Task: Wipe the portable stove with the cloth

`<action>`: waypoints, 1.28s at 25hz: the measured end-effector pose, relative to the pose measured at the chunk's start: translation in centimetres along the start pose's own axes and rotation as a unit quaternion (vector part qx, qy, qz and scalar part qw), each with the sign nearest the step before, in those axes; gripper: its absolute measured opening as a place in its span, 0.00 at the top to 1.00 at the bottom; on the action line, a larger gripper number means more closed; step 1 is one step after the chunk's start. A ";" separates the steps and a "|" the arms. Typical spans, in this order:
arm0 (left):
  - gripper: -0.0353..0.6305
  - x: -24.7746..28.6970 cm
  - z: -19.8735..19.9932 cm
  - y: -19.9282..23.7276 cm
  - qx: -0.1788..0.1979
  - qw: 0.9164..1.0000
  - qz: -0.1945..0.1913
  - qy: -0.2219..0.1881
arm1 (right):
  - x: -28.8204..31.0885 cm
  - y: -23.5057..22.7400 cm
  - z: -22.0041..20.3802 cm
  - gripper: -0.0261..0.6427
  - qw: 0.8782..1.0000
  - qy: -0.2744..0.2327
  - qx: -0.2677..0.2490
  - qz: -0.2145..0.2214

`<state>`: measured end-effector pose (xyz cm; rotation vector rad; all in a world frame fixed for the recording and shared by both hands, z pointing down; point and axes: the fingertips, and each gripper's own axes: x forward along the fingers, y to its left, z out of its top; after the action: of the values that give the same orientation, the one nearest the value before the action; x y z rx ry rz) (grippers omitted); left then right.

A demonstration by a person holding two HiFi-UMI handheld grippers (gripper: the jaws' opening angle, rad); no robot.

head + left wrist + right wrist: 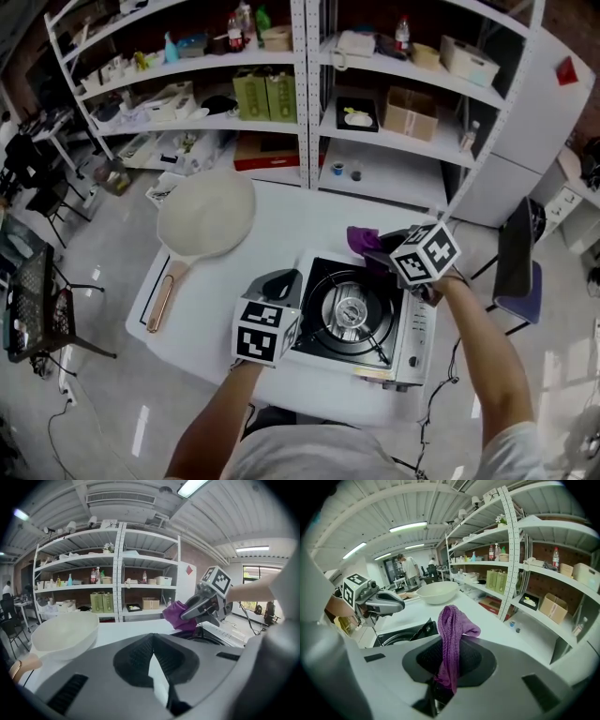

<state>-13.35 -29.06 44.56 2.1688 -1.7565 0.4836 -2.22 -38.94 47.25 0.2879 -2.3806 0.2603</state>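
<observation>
The portable stove [411, 330] sits at the right front of the white table [281, 220]; it has a silver body and a black burner top. My right gripper [377, 247] hovers over the stove's far edge, shut on a purple cloth [450, 632] that bunches above its jaws and also shows in the head view [360, 238]. My left gripper [280, 282] is at the stove's left side, its jaws closed together with nothing between them [153, 640]. From the left gripper view, the right gripper [191, 612] holds the cloth [176, 616] just above the stove [220, 633].
A large white pan [206, 214] with a wooden handle [161, 297] lies on the table's left half. Metal shelving [305, 89] loaded with boxes and bottles stands behind the table. A cable hangs off the stove's right side [441, 380].
</observation>
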 end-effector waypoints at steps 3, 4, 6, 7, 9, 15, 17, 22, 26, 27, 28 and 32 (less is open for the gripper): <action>0.94 0.3 0.4 -1.1 0.002 1.000 -0.001 -0.001 | -1.1 -0.8 -0.9 0.87 1.000 -0.001 0.005 -0.004; 0.94 0.4 0.4 -1.4 0.002 1.000 -0.002 -0.001 | -1.4 -1.1 -1.1 0.87 1.000 -0.001 0.004 -0.006; 0.94 0.5 0.4 -1.9 0.003 1.000 -0.002 0.000 | -1.9 -1.4 -1.5 0.87 1.000 -0.002 0.004 -0.008; 0.94 0.5 0.4 -2.1 0.004 1.000 -0.001 0.000 | -2.1 -1.6 -1.7 0.87 1.000 -0.003 0.004 -0.010; 0.94 0.6 0.6 -2.7 0.005 1.000 0.001 -0.001 | -2.7 -1.9 -2.3 0.87 1.000 -0.003 0.004 -0.012; 0.94 1.0 1.3 -4.6 0.009 1.000 0.005 -0.005 | -4.9 -3.2 -4.1 0.87 1.000 -0.006 0.011 -0.017; 0.94 1.1 1.3 -5.1 0.008 1.000 0.007 -0.005 | -5.6 -3.5 -4.8 0.87 1.000 -0.007 0.011 -0.020; 0.94 1.2 1.6 -6.3 0.006 1.000 0.012 -0.004 | -7.1 -3.9 -5.8 0.87 0.999 -0.020 0.018 -0.027; 0.94 1.1 1.7 -6.8 0.003 1.000 0.020 -0.005 | -8.3 -3.3 -5.3 0.87 0.998 -0.052 0.025 -0.037; 0.94 1.0 1.8 -7.0 0.002 1.000 0.021 -0.004 | -8.8 -3.0 -5.0 0.87 0.997 -0.062 0.026 -0.040; 0.94 0.9 1.9 -7.2 0.003 1.000 0.021 -0.004 | -9.4 -2.6 -4.7 0.87 0.996 -0.073 0.027 -0.043; 0.94 0.1 2.0 -7.5 0.007 1.000 0.019 -0.005 | -11.1 -0.7 -3.8 0.87 0.992 -0.109 0.035 -0.061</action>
<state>-5.89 -28.57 42.59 2.1530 -1.8087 0.4964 8.35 -37.12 42.51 0.5168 -2.5597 0.2663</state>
